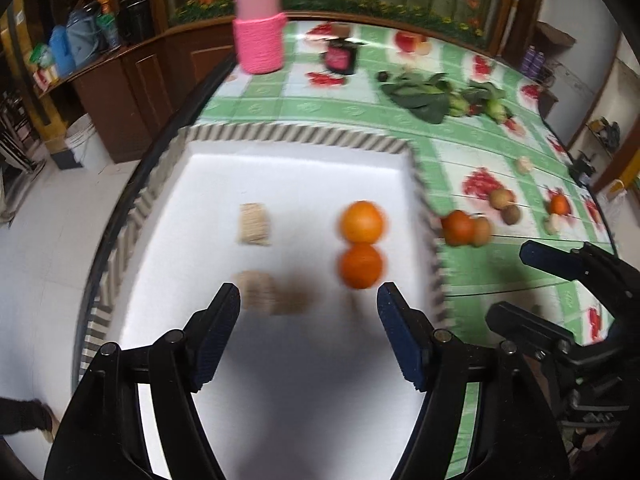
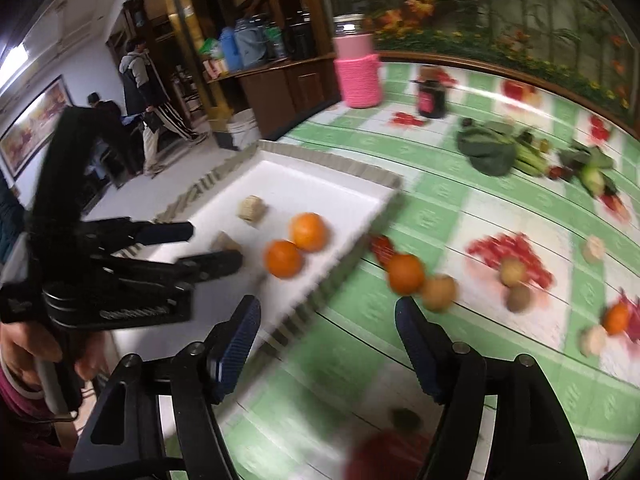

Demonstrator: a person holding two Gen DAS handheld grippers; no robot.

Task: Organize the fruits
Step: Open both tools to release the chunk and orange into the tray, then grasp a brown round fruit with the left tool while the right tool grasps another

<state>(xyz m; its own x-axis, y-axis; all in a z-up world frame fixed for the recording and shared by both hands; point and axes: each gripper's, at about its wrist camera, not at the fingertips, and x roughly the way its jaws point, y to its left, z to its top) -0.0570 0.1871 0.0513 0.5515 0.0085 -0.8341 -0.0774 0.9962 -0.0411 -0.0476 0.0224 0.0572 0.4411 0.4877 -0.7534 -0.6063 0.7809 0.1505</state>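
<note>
Only the right wrist view showed the person's hand (image 2: pixel 24 356) gripping the left gripper (image 2: pixel 204 250), whose fingers reached over the white tray (image 2: pixel 320 188), spread wide and empty. The right gripper (image 2: pixel 328 344) hovered above the green tablecloth (image 2: pixel 440 212), jaws likewise apart, holding nothing. Two oranges (image 1: pixel 361 245) lay touching in the tray beside two tan blocks (image 1: pixel 255 224); a third orange (image 2: pixel 405 273) sat just outside, touching a brown fruit (image 2: pixel 439 293). Farther off stood leafy greens (image 1: pixel 420 94) and a pink jar (image 1: pixel 260 36).
</note>
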